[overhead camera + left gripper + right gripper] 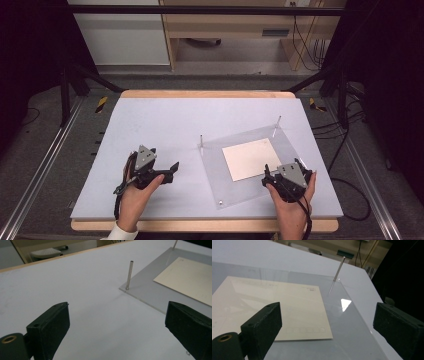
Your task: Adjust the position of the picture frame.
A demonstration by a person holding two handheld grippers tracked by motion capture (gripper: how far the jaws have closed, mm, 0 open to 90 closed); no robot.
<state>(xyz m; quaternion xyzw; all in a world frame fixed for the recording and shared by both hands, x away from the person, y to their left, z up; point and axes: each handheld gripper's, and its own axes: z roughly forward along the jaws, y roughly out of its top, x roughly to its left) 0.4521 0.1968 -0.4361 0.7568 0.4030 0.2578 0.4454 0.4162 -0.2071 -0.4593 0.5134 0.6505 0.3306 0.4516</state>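
A clear, glossy plastic sheet [250,165] lies flat and turned at an angle on the right half of the pale, matte table [150,125], with a cream square card [250,159] lying on its middle and thin metal pins [201,142] standing upright at its corners. The right gripper [272,176] hovers over the sheet's near right edge beside the card, jaws spread wide and holding nothing, one far pin [339,268] ahead of it. The left gripper [172,169] sits over bare tabletop well left of the sheet, jaws likewise wide apart and empty, with open surface between it and the nearest pin [129,275].
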